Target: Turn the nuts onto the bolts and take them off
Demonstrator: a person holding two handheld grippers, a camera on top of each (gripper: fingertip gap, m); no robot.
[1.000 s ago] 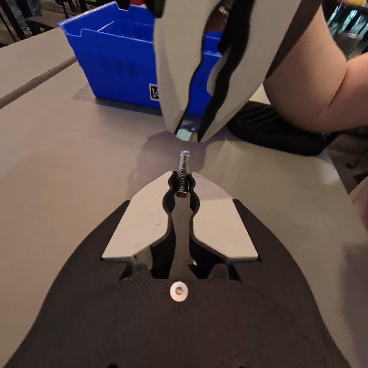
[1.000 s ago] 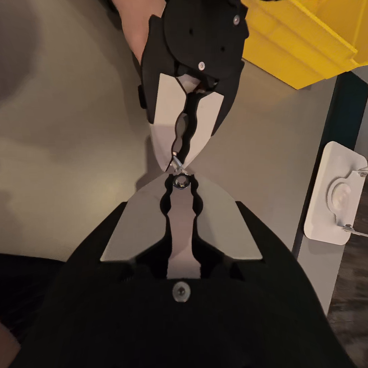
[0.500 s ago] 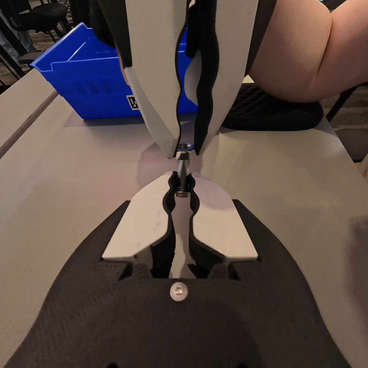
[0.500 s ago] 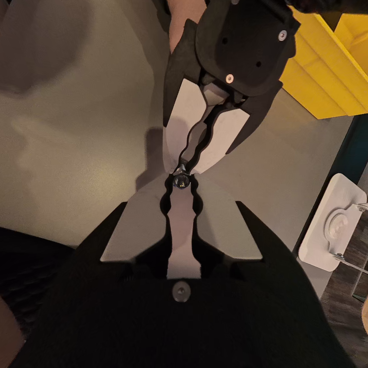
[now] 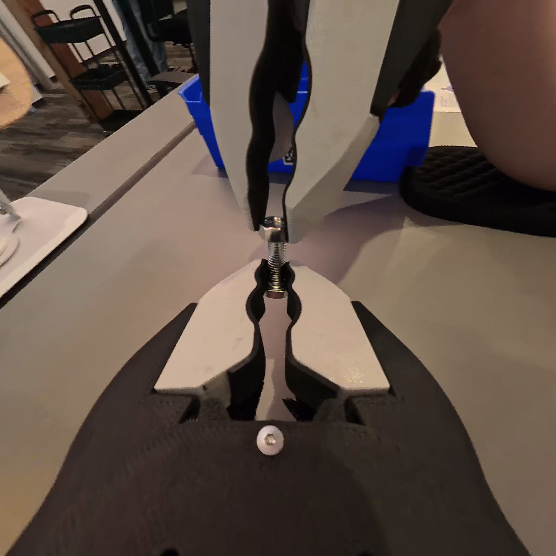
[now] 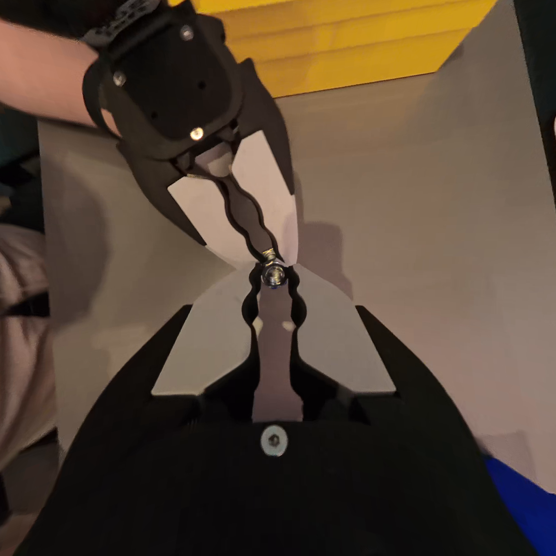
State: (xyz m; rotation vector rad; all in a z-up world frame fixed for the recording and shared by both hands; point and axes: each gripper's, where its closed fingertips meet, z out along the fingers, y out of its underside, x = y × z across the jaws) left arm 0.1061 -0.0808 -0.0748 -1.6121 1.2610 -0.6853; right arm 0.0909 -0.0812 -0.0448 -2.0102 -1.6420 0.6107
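Tongs first: the left tongs [image 5: 274, 267] are clamped on the bolt [image 5: 275, 264] near its head, threaded end pointing away, while the right tongs [image 6: 272, 270] are clamped on the nut [image 5: 273, 229] sitting at the bolt's tip, both above the grey surface [image 5: 120, 255]. Threading should go best with nut and bolt kept on one axis and turned gently, without forcing a cross-thread. A blue bin [image 5: 400, 144] stands beyond, a yellow bin [image 6: 346, 45] opposite.

Office-like workroom: grey table [image 5: 90, 301], blue bin [image 5: 400, 144], black carts [image 5: 90, 60]
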